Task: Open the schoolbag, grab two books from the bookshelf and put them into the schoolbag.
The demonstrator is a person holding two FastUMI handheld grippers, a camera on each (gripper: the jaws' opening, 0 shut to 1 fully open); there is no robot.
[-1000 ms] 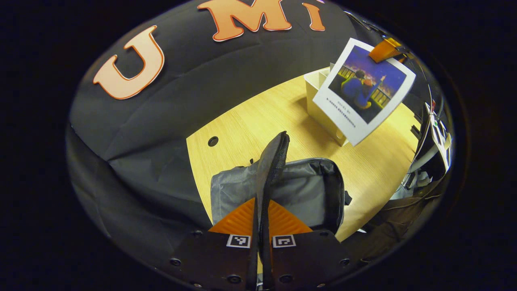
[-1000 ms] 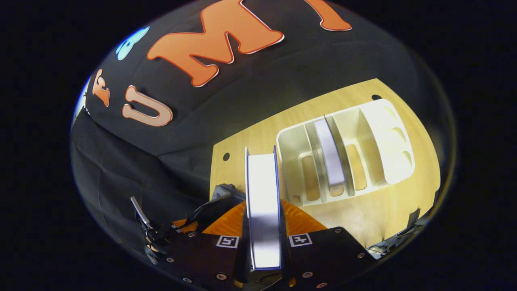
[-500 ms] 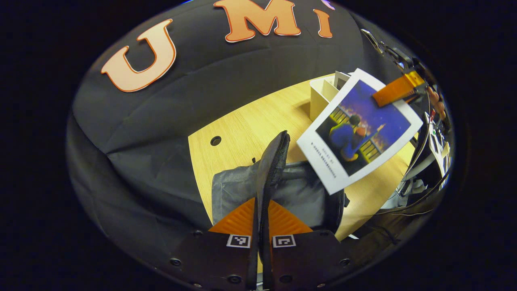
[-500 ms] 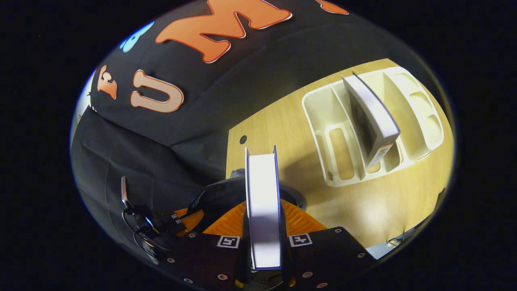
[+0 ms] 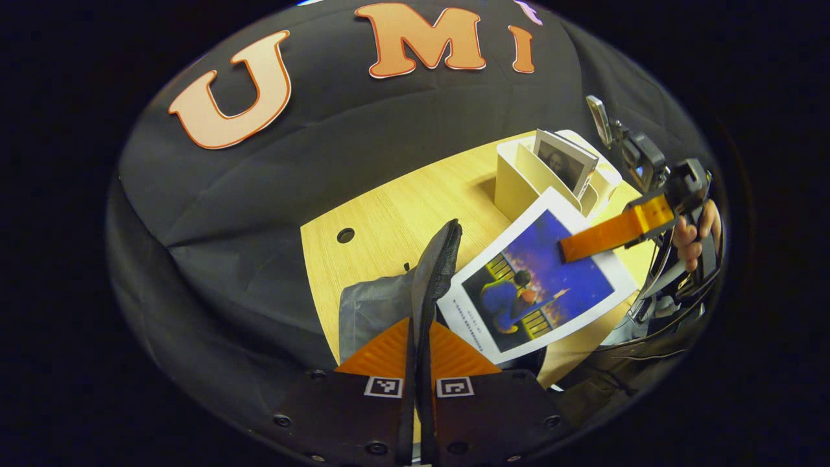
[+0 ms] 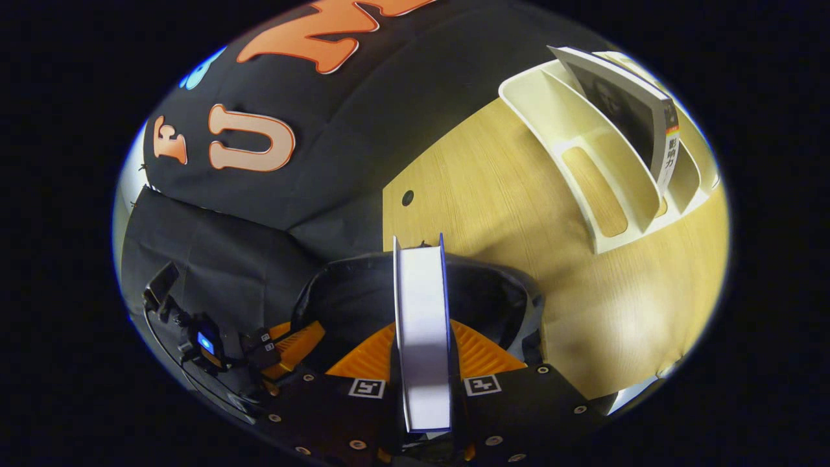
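My left gripper (image 5: 420, 327) is shut on the raised flap (image 5: 436, 263) of the grey schoolbag (image 5: 373, 305) and holds it up. The right gripper (image 6: 421, 331) is shut on a blue-covered book (image 6: 421, 305), seen edge-on with white pages. This book hangs just above the bag's dark open mouth (image 6: 350, 292). In the left gripper view the book's blue cover (image 5: 532, 285) lies tilted over the bag, with an orange finger (image 5: 606, 235) on it. A second book (image 5: 565, 162) stands in the white bookshelf (image 5: 519, 176).
The bookshelf (image 6: 587, 152) with its book (image 6: 632, 104) stands on the wooden table (image 6: 519, 194), right of the bag. A hand (image 5: 695, 233) holds the right gripper's handle. The left gripper's orange finger (image 6: 292, 340) sits beside the bag's mouth. Black cloth walls ring the table.
The right gripper has carried the blue book away from the shelf and down over the bag's open mouth. The left gripper has kept the flap held up in place.
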